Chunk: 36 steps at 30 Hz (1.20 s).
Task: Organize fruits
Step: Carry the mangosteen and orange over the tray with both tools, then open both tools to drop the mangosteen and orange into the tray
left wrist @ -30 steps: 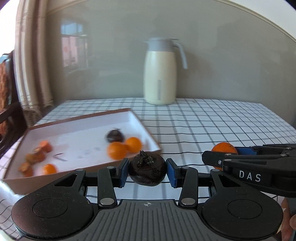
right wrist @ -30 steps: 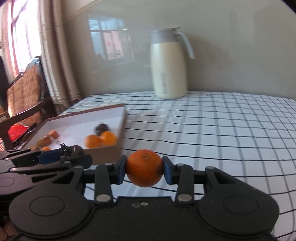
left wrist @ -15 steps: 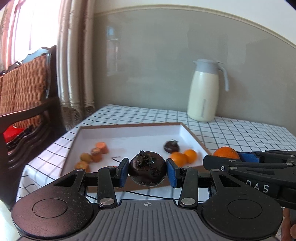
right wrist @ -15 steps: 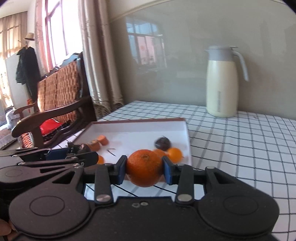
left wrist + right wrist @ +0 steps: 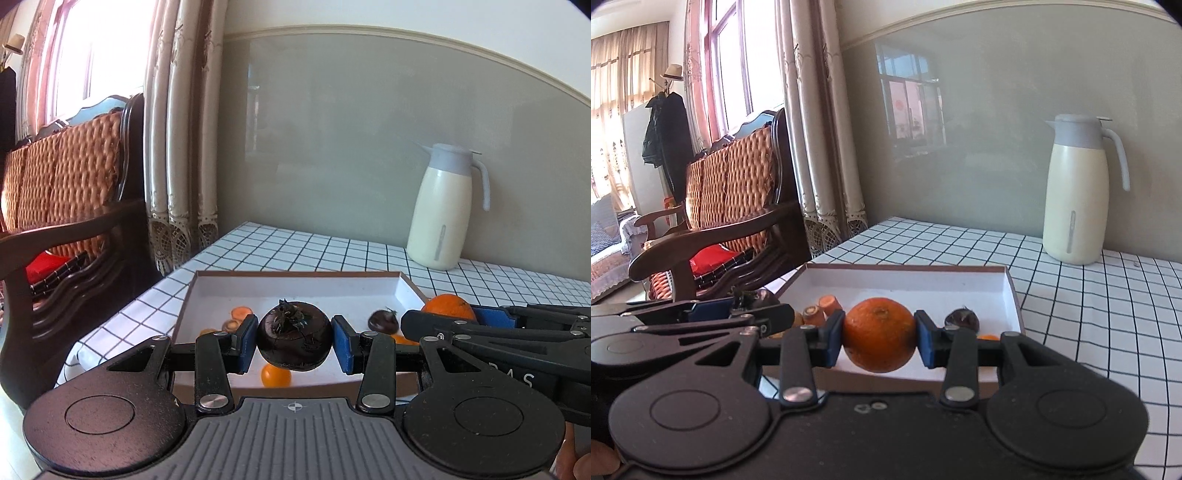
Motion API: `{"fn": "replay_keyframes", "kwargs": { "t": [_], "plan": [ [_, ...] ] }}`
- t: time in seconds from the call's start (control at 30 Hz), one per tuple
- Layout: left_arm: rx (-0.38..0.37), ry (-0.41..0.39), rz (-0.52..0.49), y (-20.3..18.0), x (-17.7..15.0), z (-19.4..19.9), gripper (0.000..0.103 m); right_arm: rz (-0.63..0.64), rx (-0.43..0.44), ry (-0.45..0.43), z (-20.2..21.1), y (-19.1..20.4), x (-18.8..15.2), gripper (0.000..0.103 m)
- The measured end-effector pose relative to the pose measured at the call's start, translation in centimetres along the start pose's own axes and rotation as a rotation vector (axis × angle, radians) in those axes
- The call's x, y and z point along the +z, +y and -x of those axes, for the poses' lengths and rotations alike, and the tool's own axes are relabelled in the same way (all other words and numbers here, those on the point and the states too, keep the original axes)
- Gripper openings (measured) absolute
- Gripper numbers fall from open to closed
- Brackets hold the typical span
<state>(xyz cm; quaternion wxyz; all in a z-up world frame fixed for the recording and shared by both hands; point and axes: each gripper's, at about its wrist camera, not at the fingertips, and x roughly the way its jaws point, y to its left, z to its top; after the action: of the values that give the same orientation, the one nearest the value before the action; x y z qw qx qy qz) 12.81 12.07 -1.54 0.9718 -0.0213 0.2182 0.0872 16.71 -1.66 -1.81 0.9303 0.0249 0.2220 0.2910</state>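
My left gripper (image 5: 294, 341) is shut on a dark purple mangosteen (image 5: 294, 341), held over the near part of a white box (image 5: 295, 291) with a brown rim. My right gripper (image 5: 880, 335) is shut on an orange (image 5: 880, 335) above the same box (image 5: 916, 286). Each gripper shows in the other's view: the right gripper (image 5: 436, 325) with its orange (image 5: 448, 305) at the right, the left gripper (image 5: 753, 312) at the left. Inside the box lie another mangosteen (image 5: 384, 320), small orange fruits (image 5: 276, 376) and carrot pieces (image 5: 822, 308).
The box sits on a table with a black-checked white cloth (image 5: 1089, 295). A cream jug with a grey lid (image 5: 1078, 192) stands at the back by the wall. A dark wooden chair with woven back (image 5: 731, 206) and curtains (image 5: 820, 129) stand left of the table.
Both grippers have swung left and risen with their fruits. They were beside the box's right corner; now they hang over its near part, and the chair and window have come into view.
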Motion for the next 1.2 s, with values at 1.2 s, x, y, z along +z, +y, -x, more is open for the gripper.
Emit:
{"fn": "replay_keyframes", "kwargs": {
  "t": [1.2],
  "plan": [
    [0.107, 0.063, 0.028, 4.1, 2.2, -11.6, 0.043, -0.019, -0.137, 0.028, -10.5, -5.4, 2.2, 0.031]
  ]
}}
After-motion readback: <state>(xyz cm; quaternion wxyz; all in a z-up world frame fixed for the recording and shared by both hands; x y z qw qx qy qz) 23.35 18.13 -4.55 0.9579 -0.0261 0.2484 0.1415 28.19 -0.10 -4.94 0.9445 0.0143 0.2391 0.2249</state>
